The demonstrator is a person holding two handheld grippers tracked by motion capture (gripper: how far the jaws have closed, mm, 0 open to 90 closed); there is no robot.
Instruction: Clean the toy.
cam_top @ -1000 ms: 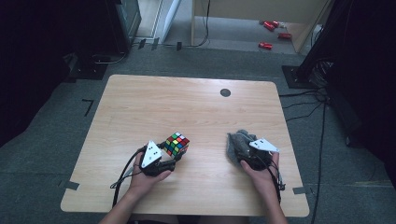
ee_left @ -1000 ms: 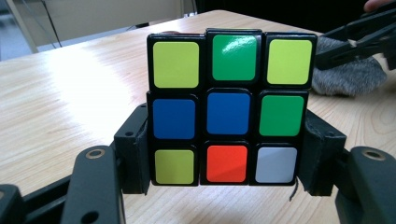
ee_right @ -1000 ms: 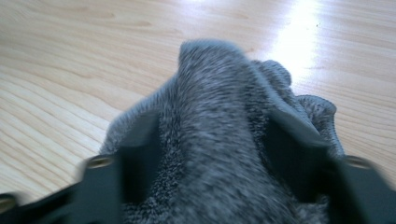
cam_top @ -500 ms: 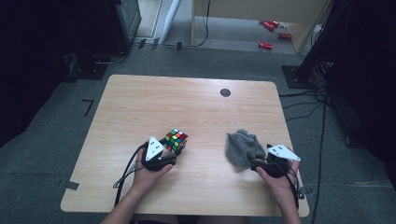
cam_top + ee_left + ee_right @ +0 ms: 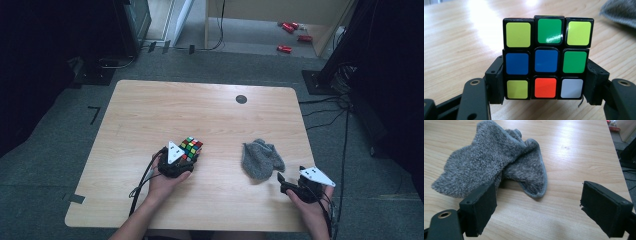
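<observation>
Right gripper point(image 5: 286, 184) pulled back off the grey cloth point(image 5: 261, 158), jaws spread and empty, cloth left crumpled on the table point(image 5: 150, 110). Left gripper point(image 5: 186, 159) clamped on the puzzle cube point(image 5: 190, 148), well left of the cloth. Probably released; cube work next.

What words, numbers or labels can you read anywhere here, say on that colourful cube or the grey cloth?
None can be read.
Puzzle cube: plain coloured stickers, no print.
Grey fuzzy cloth: no tag or label visible.
Wooden table: bare, apart from a dark round spot with no writing.
Red things on the floor: too small to tell whether they carry any lettering.
</observation>
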